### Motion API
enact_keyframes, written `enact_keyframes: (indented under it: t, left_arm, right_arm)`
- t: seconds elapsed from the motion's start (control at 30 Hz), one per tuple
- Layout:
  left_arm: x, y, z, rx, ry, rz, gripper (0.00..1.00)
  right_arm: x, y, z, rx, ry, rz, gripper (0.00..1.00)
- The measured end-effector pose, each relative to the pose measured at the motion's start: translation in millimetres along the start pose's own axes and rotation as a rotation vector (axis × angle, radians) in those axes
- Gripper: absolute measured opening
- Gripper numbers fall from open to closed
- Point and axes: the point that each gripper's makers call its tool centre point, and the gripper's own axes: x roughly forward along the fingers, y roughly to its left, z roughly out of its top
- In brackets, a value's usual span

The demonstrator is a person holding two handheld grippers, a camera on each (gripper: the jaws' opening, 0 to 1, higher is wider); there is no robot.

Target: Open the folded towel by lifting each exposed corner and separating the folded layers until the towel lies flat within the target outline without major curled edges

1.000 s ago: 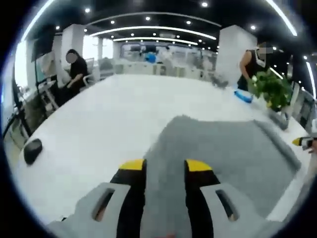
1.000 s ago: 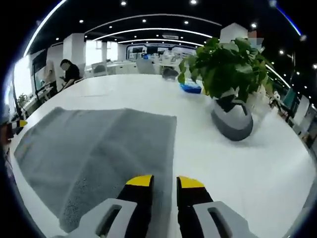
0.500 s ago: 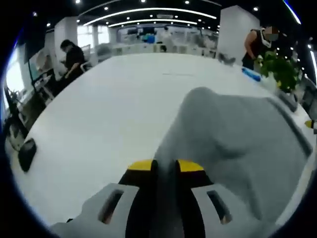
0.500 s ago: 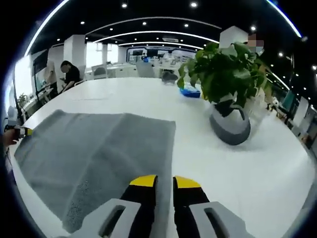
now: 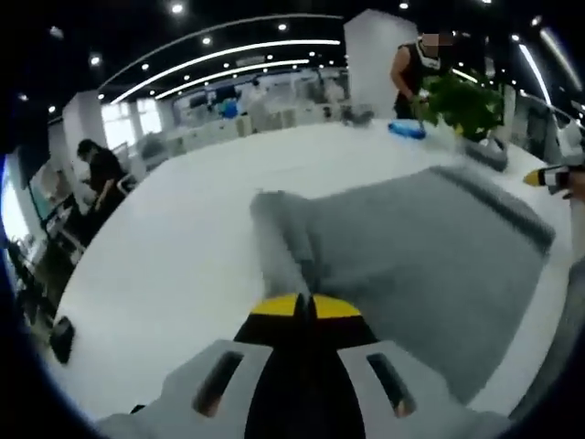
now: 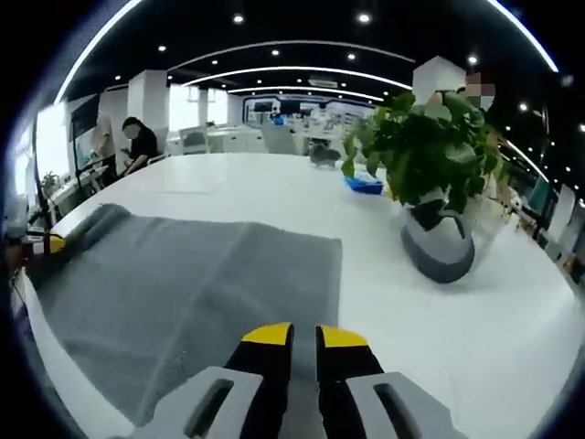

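Presently left gripper (image 5: 306,307) clenched on grey towel (image 5: 430,247) corner; right gripper (image 6: 304,337) clenched on towel edge; towel on white desk (image 6: 475,338).

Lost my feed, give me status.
Both hand-held grippers, left and right, shut on gray towel. Towel partly raised, not flat. Potted plant alongside, clear.

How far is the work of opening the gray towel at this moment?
Mostly done: the towel lies spread wide on the white table. In hand: the left tool is shut on a towel edge, where the cloth rises in a bunched ridge; the right tool pinches the near edge. Left: flatten that ridge and release. I see no target outline, so placement cannot be judged.
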Motion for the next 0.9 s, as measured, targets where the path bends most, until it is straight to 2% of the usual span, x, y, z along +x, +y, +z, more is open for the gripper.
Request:
enact_keyframes:
  t: [0.1,0.17,0.2,0.4,0.47,0.57,0.63,0.77,0.9]
  left_arm:
    - [5,-22.9,-7.8,0.033,0.038,-0.060,0.03]
    - [6,-26.9,-10.4,0.041,0.048,-0.067,0.03]
    - [11,-31.4,-18.4,0.060,0.068,-0.091,0.03]
    - [17,-48.2,-37.1,0.054,0.127,-0.146,0.04]
    - [15,-54.4,-36.5,0.028,0.120,-0.172,0.05]
    - [6,-65.2,-27.6,-0.112,0.096,-0.230,0.09]
    - [2,-61.6,-22.4,-0.149,0.083,-0.221,0.12]
    - [-10,-35.7,2.2,-0.188,-0.001,-0.132,0.14]
    - [-11,-18.4,2.0,-0.171,0.003,-0.073,0.18]
  right_arm:
    - [2,7,0.1,-0.013,0.000,0.016,0.06]
    - [2,8,-0.1,-0.015,0.000,0.020,0.06]
    - [2,11,0.2,-0.016,-0.001,0.028,0.06]
    - [4,18,-2.2,-0.023,0.009,0.047,0.06]
    - [4,20,-3.1,-0.022,0.013,0.050,0.06]
    - [5,21,-5.1,-0.021,0.015,0.053,0.06]
    - [5,22,-5.3,-0.016,0.015,0.055,0.06]
    - [4,25,-7.5,-0.013,0.016,0.060,0.06]
    - [5,26,-8.6,-0.015,0.019,0.063,0.06]
